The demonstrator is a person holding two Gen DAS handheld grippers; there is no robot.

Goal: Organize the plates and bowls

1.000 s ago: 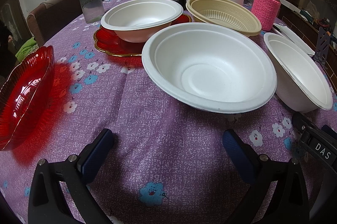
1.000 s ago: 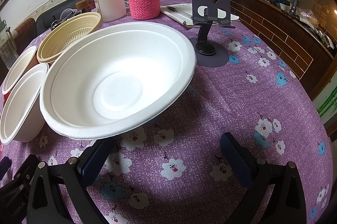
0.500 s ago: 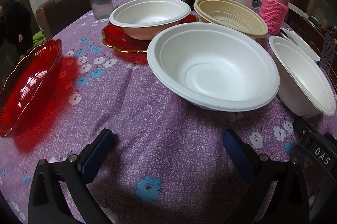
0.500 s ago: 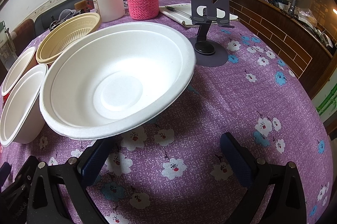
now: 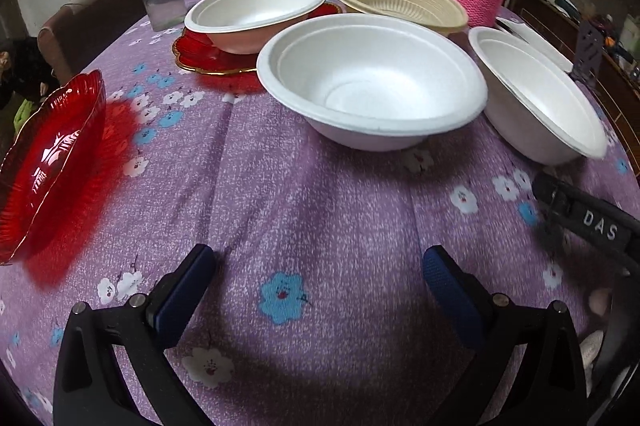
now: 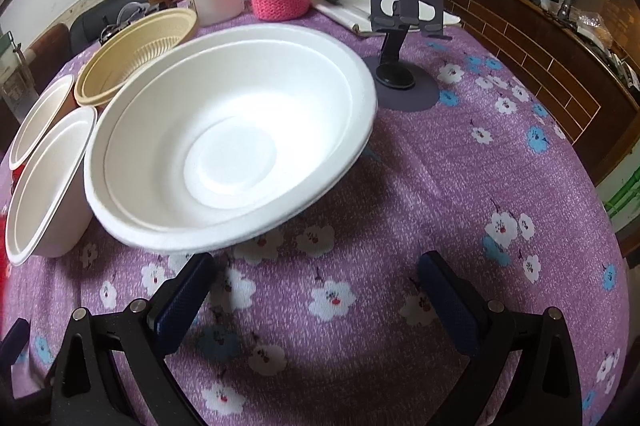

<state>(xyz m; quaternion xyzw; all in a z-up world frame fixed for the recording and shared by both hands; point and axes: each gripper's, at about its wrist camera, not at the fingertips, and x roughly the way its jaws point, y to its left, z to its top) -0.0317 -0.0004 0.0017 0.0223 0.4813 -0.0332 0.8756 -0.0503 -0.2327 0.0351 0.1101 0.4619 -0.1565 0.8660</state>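
On the counter: four bowls and two red plates are seen on the purple flowered cloth (image 5: 320, 209).
Place of bowls: the middle white bowl (image 5: 372, 81) stands between the rear white bowl (image 5: 256, 13), which sits on a red plate (image 5: 204, 53), and the right white bowl (image 6: 224, 149); a beige bowl (image 5: 400, 1) is behind them.
Second plate: the red glass plate (image 5: 48, 161) lies alone at the left edge, well apart from the bowls.
Left gripper (image 5: 320, 278): its jaws are wide open and nothing is held; it is kept low and level over bare cloth, pointed toward the middle white bowl.
Right gripper (image 6: 316, 278): its jaws are also wide open and empty; the near rim of the right white bowl is just above its left finger (image 6: 180, 302).
Step in hand: probably one white bowl is to be taken for nesting.
How to do well: the rim should be pinched lightly, because the foam-like wall can be crushed.
Caution: the phone stand (image 6: 404, 5) should be avoided during the lift.
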